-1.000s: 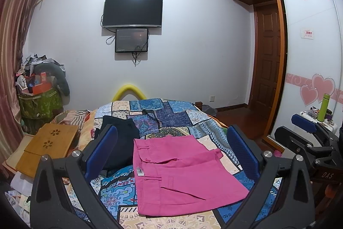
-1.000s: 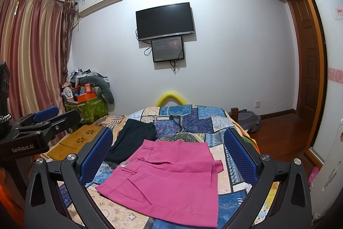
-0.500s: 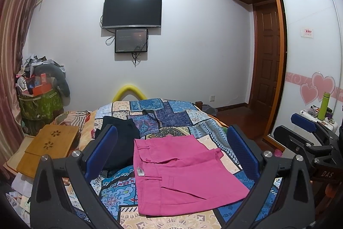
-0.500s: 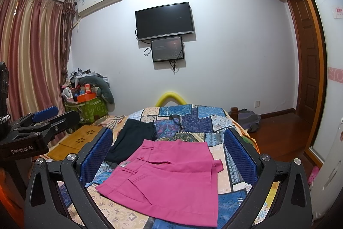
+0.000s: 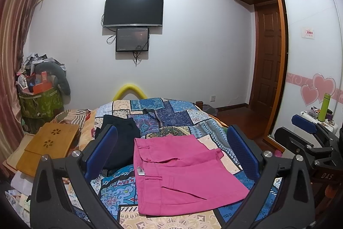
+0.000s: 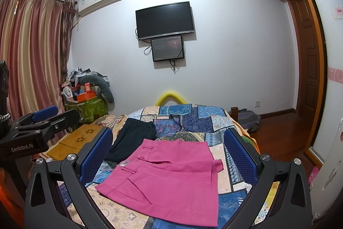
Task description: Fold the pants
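Pants: folded bright pink cotton pants (image 5: 182, 171) lie flat on the patchwork quilt (image 5: 171, 119), at 6 o'clock in both views.
Left gripper (image 5: 171, 153): blue-padded jaws spread wide, empty, above the pants.
Right gripper (image 6: 169, 156): jaws likewise spread, holding nothing.
Neighbour: dark folded garment (image 6: 133, 138) at 10 o'clock, touching the pants.

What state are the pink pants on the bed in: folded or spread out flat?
Folded. The pink pants lie as a compact rectangle on the patchwork bedspread, layers stacked, with a doubled corner poking out on the right. No tool touches them.
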{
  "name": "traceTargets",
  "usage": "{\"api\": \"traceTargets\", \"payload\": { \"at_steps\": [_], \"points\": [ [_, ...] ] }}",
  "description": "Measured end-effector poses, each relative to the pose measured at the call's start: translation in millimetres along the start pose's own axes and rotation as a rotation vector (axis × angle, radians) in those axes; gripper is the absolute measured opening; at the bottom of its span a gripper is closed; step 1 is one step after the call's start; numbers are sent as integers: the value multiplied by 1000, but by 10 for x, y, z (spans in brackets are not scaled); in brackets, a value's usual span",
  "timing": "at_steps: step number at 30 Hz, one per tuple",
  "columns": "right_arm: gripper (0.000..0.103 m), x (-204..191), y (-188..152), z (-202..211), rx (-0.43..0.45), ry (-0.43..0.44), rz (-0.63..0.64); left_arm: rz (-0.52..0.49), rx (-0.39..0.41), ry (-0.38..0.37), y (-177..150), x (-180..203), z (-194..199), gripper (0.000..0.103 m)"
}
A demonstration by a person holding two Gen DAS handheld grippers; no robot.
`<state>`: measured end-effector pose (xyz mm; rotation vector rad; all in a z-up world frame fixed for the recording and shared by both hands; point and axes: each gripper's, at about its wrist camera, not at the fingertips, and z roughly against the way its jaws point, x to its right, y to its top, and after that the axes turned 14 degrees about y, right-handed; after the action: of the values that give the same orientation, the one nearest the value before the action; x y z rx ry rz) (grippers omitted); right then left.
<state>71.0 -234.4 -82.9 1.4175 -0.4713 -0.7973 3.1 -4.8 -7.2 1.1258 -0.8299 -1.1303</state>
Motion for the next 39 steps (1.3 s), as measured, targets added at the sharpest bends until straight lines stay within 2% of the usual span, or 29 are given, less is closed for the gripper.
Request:
{"api": "traceTargets", "payload": {
  "at_steps": [16, 24, 30, 39],
  "points": [
    [103, -5, -22, -31, -8, 1, -4, -2, -5, 9, -9, -18, -36, 103],
    [103, 42, -62, -184, -29, 2, -19, -21, -46, 17, -43, 25, -262, 103],
    [103, 218, -188, -428, -89, -9, -41, -24, -144, 23, -114, 47, -714, 103],
    [103, 812, -525, -956, -261, -51, -99, -36, -359, 61, -387, -20, -1719, 103]
  ]
}}
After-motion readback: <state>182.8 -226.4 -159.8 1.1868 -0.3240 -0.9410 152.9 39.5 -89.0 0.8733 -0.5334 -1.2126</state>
